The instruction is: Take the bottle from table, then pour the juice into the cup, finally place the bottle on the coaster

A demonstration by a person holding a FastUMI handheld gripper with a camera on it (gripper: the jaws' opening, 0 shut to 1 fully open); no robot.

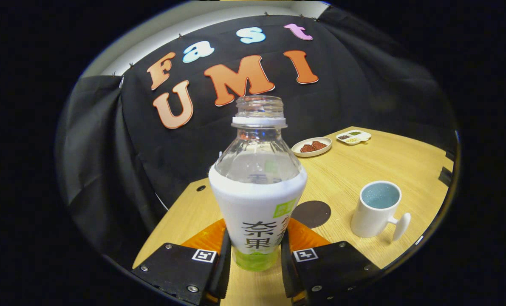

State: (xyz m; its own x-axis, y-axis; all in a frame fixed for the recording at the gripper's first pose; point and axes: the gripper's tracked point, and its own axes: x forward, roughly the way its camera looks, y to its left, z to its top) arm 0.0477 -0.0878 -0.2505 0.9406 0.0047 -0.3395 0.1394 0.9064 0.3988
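wood table [405,157] w/ cup [375,209], coaster [312,213], 2 snack dishes [312,146].

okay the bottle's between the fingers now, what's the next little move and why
Probably carry the bottle toward the white mug and begin tipping. The hand-held gripper looks shut on the bottle's lower body, its cap is off, the mug stands upright nearby, and the dark coaster lies bare between them.

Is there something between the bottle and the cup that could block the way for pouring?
Nothing visible does. The bottle sits between the gripper fingers; bare table lies toward the cup, the coaster flat beside the path.
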